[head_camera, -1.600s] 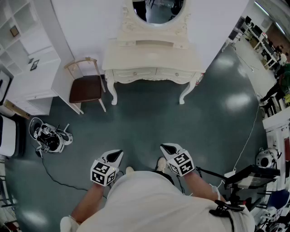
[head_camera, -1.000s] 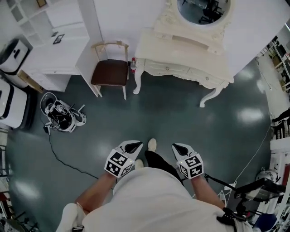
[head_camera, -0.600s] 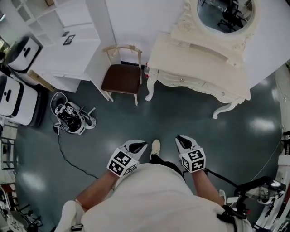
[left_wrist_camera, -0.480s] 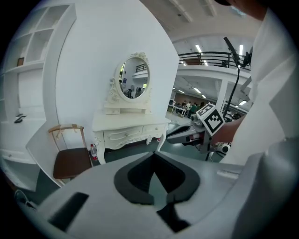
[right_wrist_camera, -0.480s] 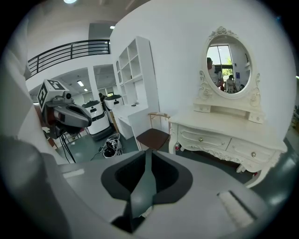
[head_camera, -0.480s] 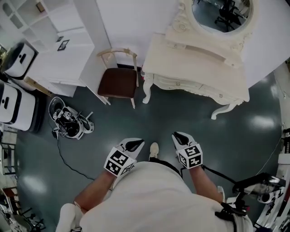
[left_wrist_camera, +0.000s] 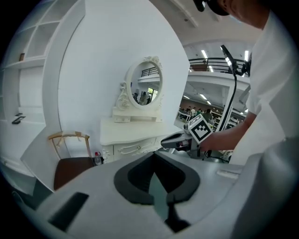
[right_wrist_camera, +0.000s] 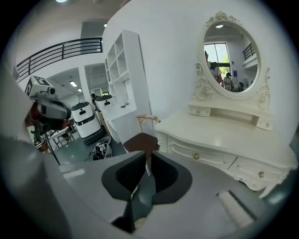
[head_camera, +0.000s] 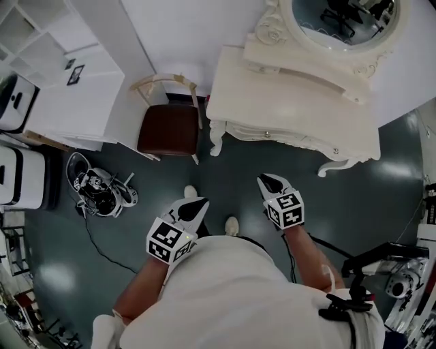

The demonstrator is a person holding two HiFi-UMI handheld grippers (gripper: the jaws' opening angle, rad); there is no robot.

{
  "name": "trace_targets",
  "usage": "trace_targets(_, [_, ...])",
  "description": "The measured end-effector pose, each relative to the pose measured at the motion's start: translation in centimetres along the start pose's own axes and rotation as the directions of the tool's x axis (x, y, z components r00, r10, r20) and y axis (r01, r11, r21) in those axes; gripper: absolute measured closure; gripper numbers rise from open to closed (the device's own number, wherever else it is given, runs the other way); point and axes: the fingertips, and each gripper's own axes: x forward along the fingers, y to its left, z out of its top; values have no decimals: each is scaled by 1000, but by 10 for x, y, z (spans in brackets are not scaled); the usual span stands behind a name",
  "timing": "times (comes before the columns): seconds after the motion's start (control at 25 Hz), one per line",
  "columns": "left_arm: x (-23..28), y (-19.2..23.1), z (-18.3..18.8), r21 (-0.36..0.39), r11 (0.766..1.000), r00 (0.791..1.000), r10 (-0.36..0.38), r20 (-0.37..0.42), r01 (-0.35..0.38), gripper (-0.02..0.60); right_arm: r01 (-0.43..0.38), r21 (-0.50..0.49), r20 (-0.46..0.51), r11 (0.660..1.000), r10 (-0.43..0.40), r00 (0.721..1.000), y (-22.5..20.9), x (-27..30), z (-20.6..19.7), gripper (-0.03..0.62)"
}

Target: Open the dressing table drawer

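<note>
Status: left gripper (head_camera: 197,202) clenched shut, empty; right gripper (head_camera: 268,180) jaws closing on nothing. Dressing table (head_camera: 293,102) ahead, drawer (head_camera: 248,131) shut under its top. We judge it light, possibly sticky; take the small, likely slippery knob (right_wrist_camera: 196,156).

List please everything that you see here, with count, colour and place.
dressing table: one, cream, against the wall, top right
oval mirror: one, cream frame, on the dressing table
chair: one, brown seat, left of the dressing table
shelf unit: one, white, top left
cabled device: one, black and white, on the floor, left
left claw: one, white, bottom centre, shut
right claw: one, white, bottom centre, jaws closing, nothing between
</note>
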Motion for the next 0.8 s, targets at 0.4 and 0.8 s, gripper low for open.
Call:
trace_targets(0.4, [26, 153, 82, 59, 987, 989, -150, 0, 150, 580, 211, 115, 10, 971, -214, 977, -62, 113, 97, 565])
trace_targets(0.8, [50, 261, 130, 69, 986, 988, -151, -16, 152, 580, 334, 227, -37, 915, -335, 942, -143, 206, 138, 549])
